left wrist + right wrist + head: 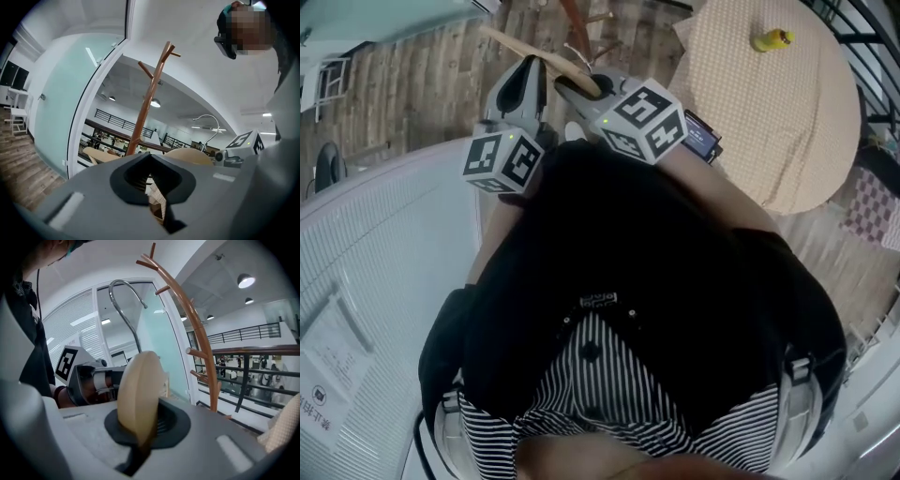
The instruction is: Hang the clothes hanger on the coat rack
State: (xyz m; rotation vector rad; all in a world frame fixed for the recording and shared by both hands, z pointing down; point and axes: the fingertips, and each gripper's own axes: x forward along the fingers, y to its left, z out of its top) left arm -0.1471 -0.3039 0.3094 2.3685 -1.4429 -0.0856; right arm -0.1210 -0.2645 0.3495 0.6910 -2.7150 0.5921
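Note:
A pale wooden clothes hanger (138, 390) with a metal hook (124, 296) stands edge-on between the jaws of my right gripper (140, 430), which is shut on it. In the head view the hanger (525, 47) runs up and left from the right gripper (581, 86), passing just over my left gripper (530, 73). The left gripper (152, 187) shows a narrow gap with nothing in it; the hanger (190, 157) and its hook (212, 123) lie beyond its tips. The brown wooden coat rack (150, 103) rises ahead, with its pegs (199, 329) to the right of the hanger.
A round table with a beige cloth (769, 103) carries a small yellow toy (772, 39) at the right. A white ribbed surface (384, 281) lies to the left. A frosted glass door (61, 108) stands left of the rack, a dark railing (253, 352) behind it.

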